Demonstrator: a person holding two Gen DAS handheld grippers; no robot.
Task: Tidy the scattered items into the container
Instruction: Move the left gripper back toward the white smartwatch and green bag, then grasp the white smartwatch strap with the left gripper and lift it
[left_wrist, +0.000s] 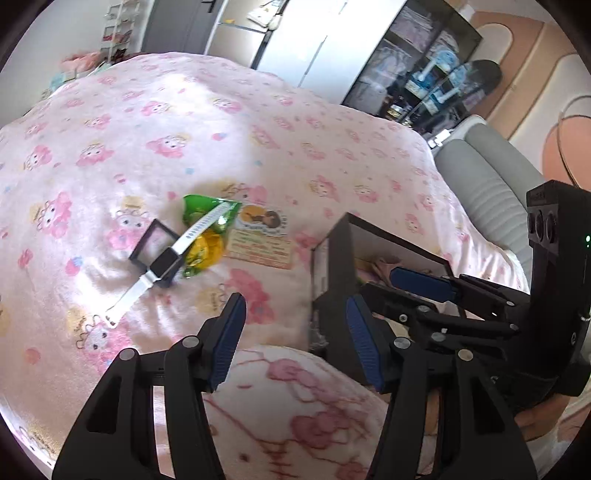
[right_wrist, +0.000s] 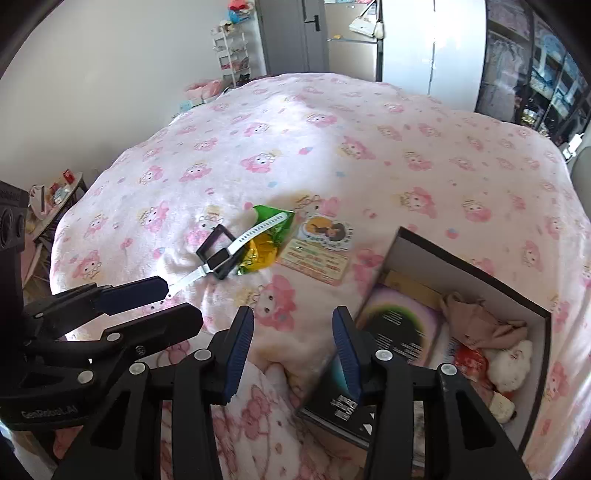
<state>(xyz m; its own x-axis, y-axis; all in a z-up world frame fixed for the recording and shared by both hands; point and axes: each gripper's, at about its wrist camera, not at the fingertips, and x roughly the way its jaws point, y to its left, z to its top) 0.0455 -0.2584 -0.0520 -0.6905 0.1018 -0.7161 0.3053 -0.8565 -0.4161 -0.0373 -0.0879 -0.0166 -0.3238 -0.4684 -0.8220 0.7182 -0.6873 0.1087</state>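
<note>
Watch looks light, its white strap floppy; best pinched at the stiff dark case. Left gripper and right gripper both stand apart, empty, near the box.

on the blanket: one white-strapped watch, one small black box, one green-yellow snack packet, one sticker card, one black container at lower right.

On the bed, the watch lies across a packet, left of the box.
</note>
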